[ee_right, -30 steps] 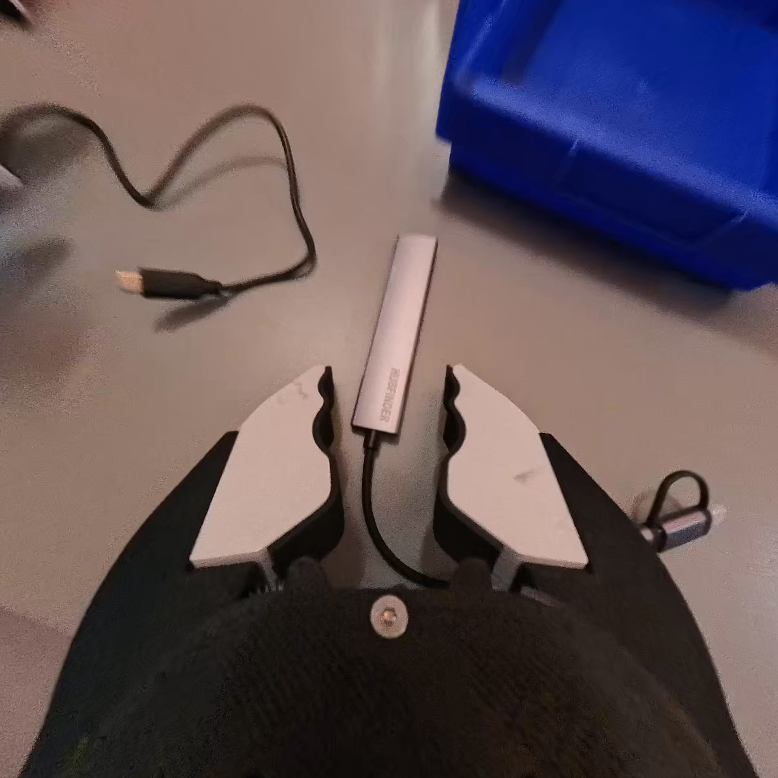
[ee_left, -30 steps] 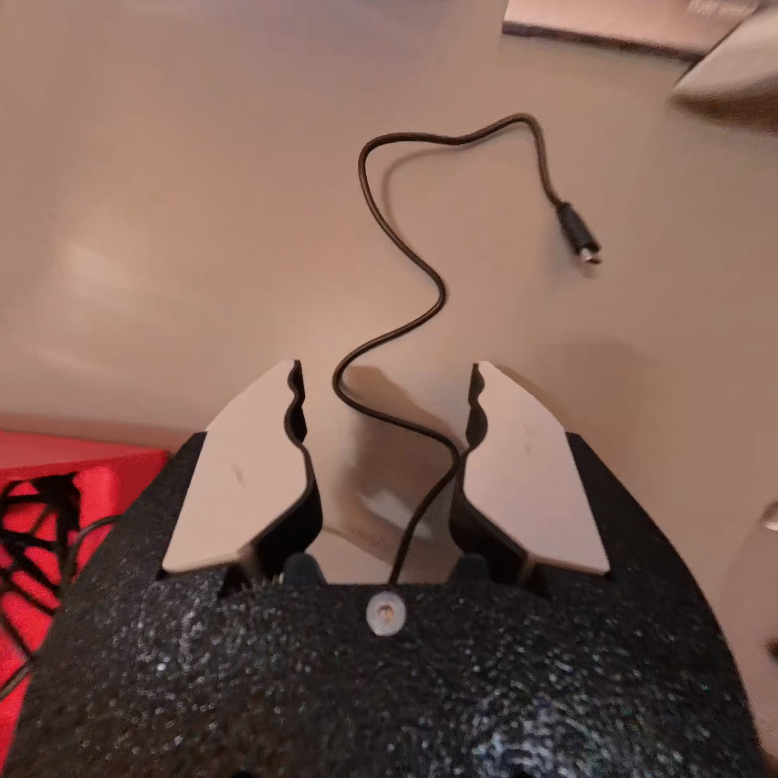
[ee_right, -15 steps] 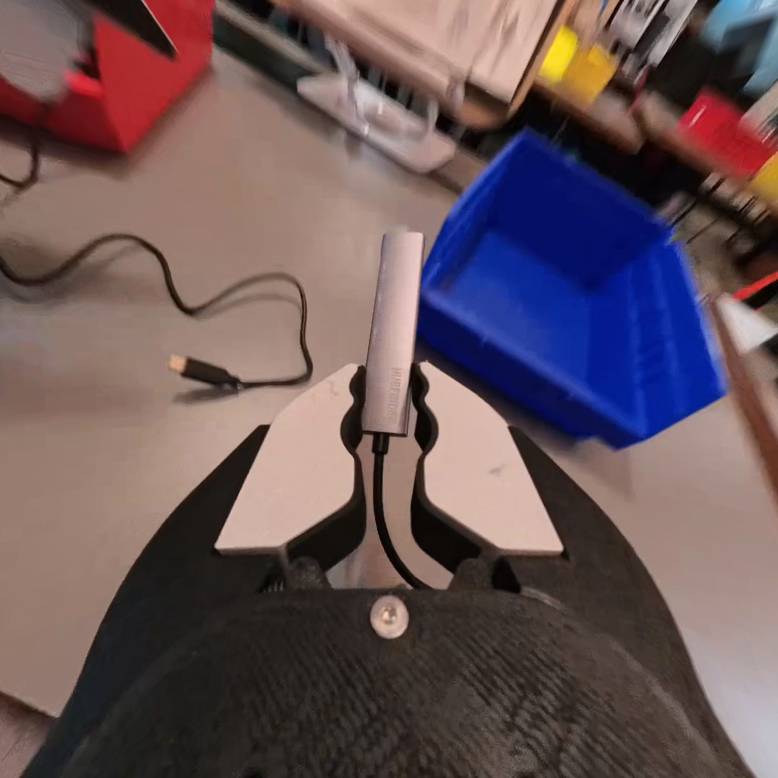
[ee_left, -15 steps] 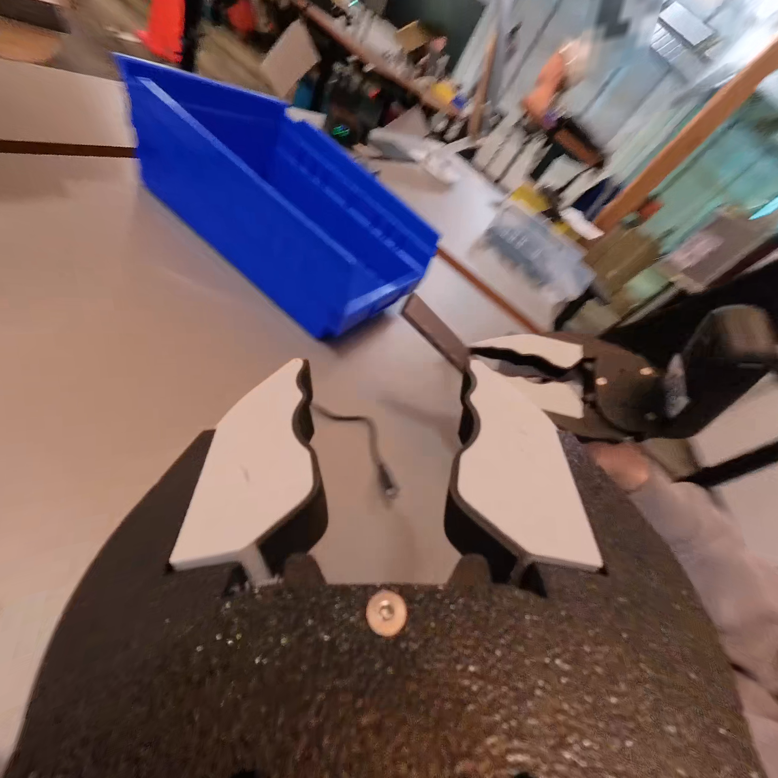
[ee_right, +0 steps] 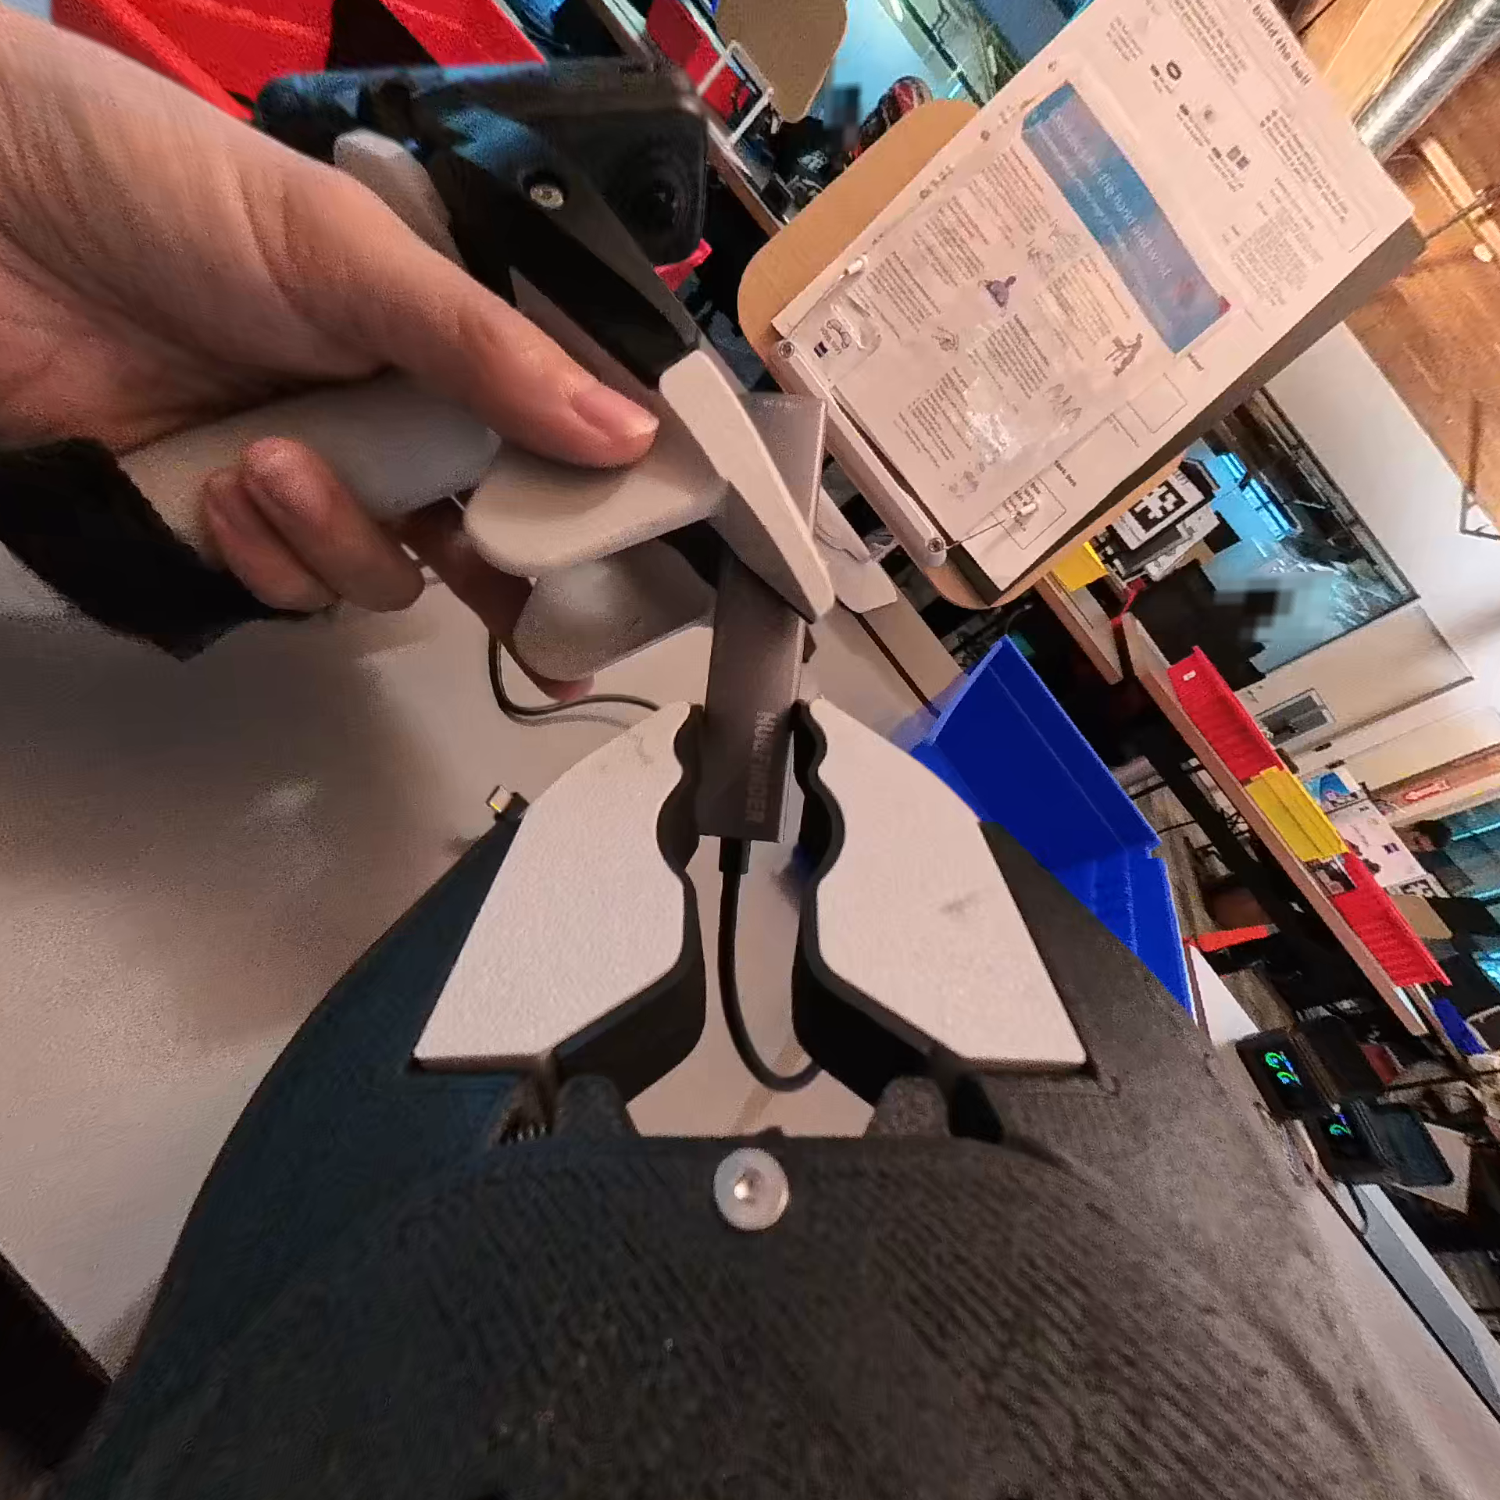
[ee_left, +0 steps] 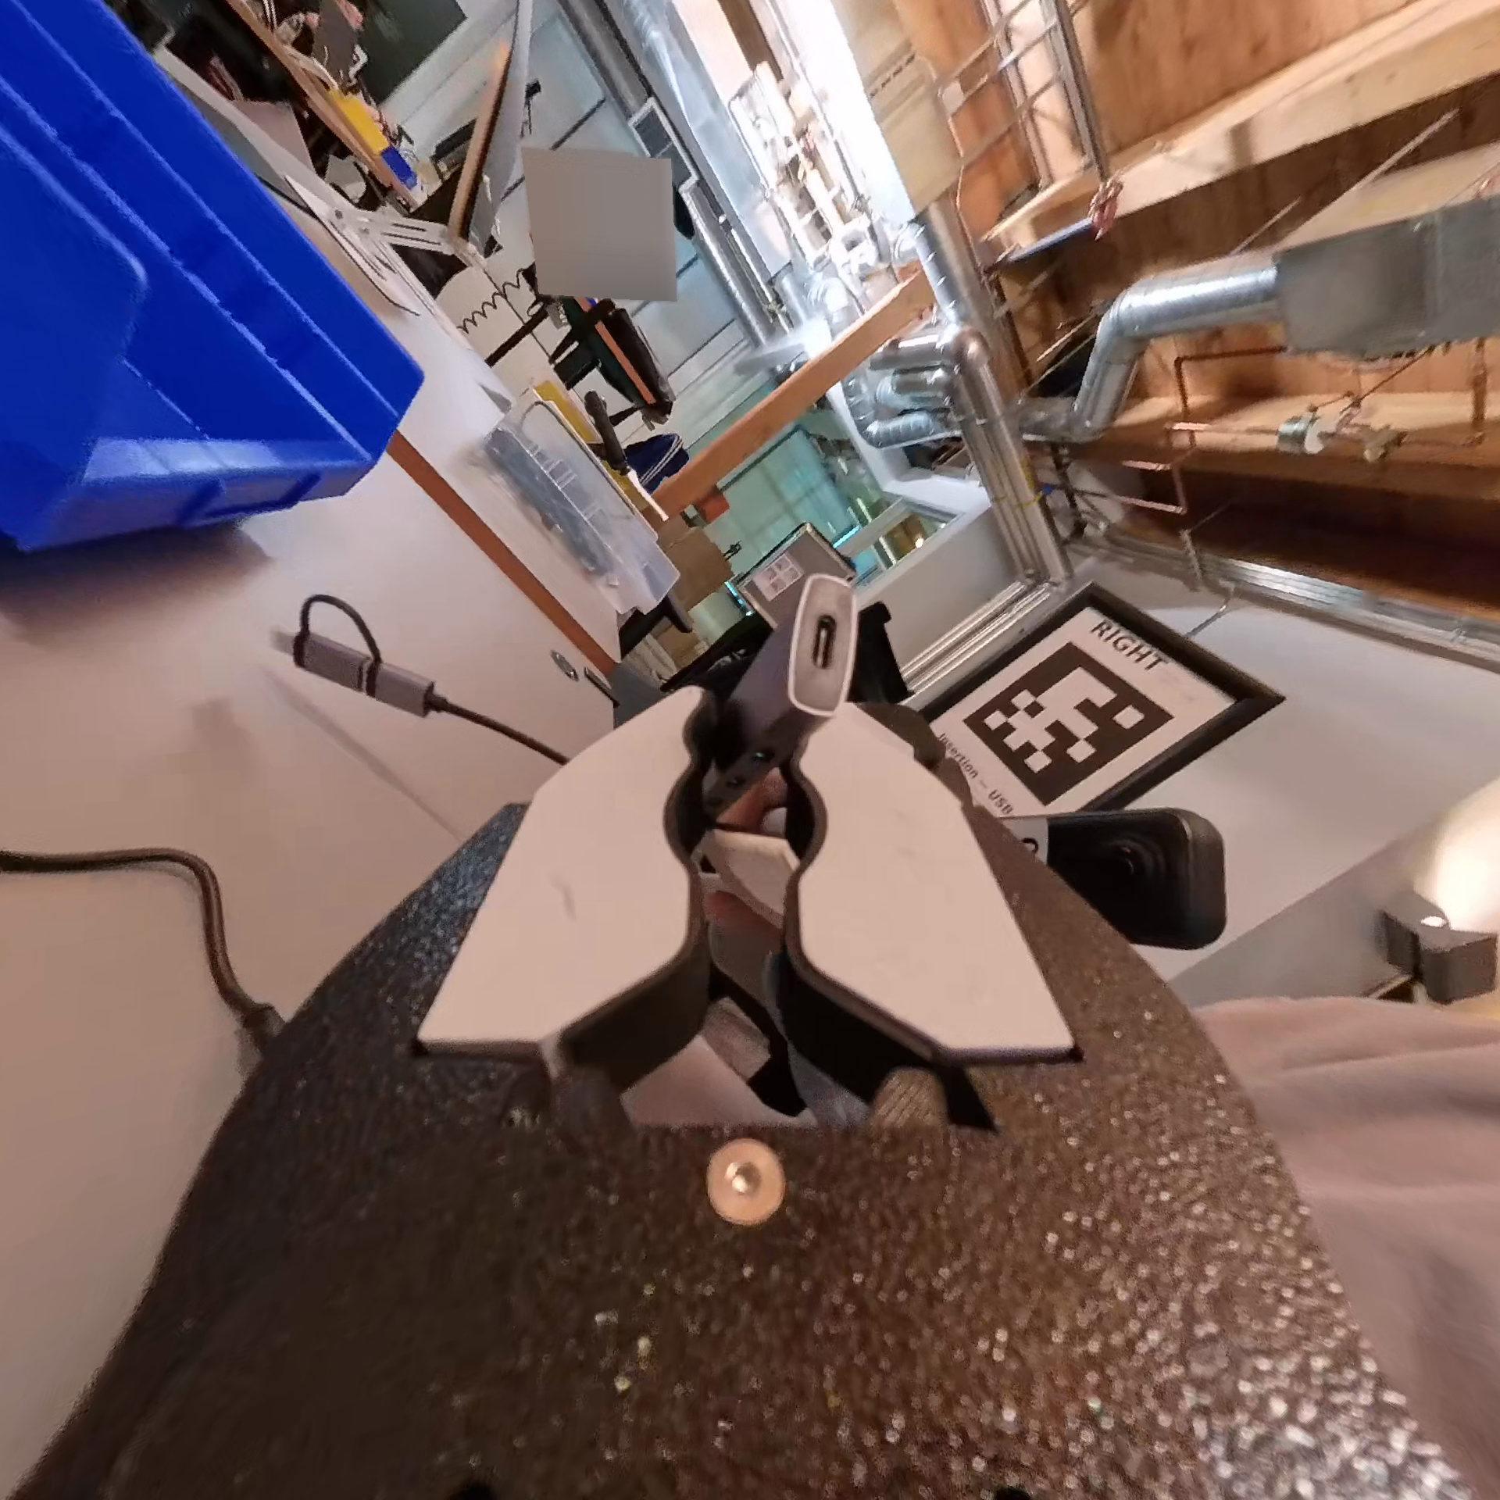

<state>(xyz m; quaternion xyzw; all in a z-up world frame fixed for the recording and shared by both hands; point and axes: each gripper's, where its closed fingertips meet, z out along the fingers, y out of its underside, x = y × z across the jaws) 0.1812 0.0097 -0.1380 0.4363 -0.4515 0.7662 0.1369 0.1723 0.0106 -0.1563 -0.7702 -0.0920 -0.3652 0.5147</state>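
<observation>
Left wrist view: the left gripper (ee_left: pixel 745 734) is clenched on the grey hub (ee_left: pixel 812 661), raised above the tabletop (ee_left: pixel 243 771) beyond the blue bin (ee_left: pixel 162 325). Right wrist view: the right gripper (ee_right: pixel 743 726) grasps the hub's (ee_right: pixel 751 714) cable end, with the left gripper's fingers (ee_right: pixel 747 479) clamping its far end.

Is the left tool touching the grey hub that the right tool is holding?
Touching. In the right wrist view the left tool is clamped on the far end of the hub, while the right tool grips its cable end.

Both grippers crowd the hub (ee_right: pixel 751 722) mid-air; blue bin (ee_left: pixel 162 325) far side, adapter (ee_left: pixel 357 665) and cable (ee_left: pixel 203 893) litter table (ee_left: pixel 122 730) below.
</observation>
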